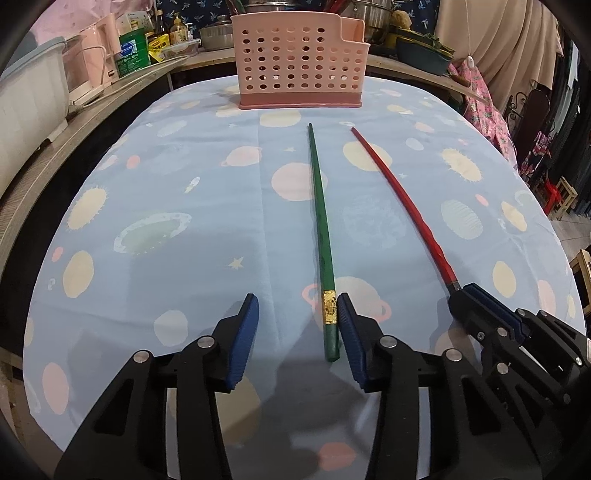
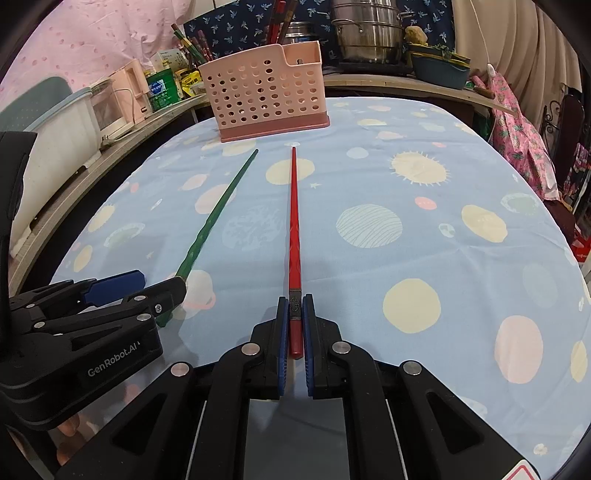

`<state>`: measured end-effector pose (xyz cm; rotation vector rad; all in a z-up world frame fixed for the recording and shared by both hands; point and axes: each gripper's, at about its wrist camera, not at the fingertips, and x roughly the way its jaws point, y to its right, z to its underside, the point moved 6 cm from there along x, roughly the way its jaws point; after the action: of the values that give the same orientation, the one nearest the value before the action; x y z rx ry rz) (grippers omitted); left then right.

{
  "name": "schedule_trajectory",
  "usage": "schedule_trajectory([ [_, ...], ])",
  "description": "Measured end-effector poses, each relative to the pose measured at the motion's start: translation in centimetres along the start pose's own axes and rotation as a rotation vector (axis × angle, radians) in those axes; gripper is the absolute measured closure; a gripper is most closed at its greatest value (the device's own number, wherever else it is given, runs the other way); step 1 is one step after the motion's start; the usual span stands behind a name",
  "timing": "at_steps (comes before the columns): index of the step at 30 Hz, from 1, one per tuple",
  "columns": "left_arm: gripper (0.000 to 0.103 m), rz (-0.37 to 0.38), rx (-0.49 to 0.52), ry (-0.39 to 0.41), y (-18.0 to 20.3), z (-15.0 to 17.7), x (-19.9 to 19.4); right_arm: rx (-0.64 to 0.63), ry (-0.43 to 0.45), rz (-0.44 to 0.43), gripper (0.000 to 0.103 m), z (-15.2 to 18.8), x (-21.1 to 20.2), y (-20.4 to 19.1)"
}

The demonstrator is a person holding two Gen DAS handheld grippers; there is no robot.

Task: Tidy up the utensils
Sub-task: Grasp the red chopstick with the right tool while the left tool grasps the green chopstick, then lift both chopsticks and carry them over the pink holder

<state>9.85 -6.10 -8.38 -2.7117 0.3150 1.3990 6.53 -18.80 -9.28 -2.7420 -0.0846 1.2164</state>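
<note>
A green chopstick [image 1: 319, 206] with a gold band lies on the blue planet-print tablecloth [image 1: 166, 206], pointing at the pink perforated utensil basket [image 1: 299, 62]. My left gripper [image 1: 297, 301] straddles its thick end: the right pad [image 1: 349, 332] sits against the stick and the left pad [image 1: 245, 332] stands well off it, so the jaws are open. A red chopstick [image 2: 293, 221] lies parallel, to the right. My right gripper [image 2: 295, 314] is shut on its thick end, also seen in the left wrist view as the right gripper [image 1: 461, 293]. The left gripper [image 2: 160, 280] shows beside the green chopstick [image 2: 214, 218].
The basket [image 2: 262, 92] stands at the table's far edge. Behind it a counter holds bottles, a green tin [image 1: 131, 51], steel pots [image 2: 364, 33] and a dark bowl [image 1: 424, 55]. A white appliance [image 1: 29, 96] sits at the left. Pink cloth [image 1: 484, 107] hangs at the right.
</note>
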Motion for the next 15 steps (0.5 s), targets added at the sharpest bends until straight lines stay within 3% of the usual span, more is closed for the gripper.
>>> schedule_trajectory([
  [6,0.079,-0.019,0.006,0.009,-0.41,0.05,0.0,-0.003,0.003,0.002,0.096,-0.01,-0.02,-0.04],
  [10,0.095,-0.014,0.008,0.005,-0.51,-0.05,-0.01,-0.005,0.0,0.004,0.096,-0.05,-0.01,-0.1],
  [15,0.096,0.025,-0.02,-0.011,-0.97,-0.36,-0.39,0.003,-0.018,-0.011,0.096,-0.35,-0.07,-0.15],
])
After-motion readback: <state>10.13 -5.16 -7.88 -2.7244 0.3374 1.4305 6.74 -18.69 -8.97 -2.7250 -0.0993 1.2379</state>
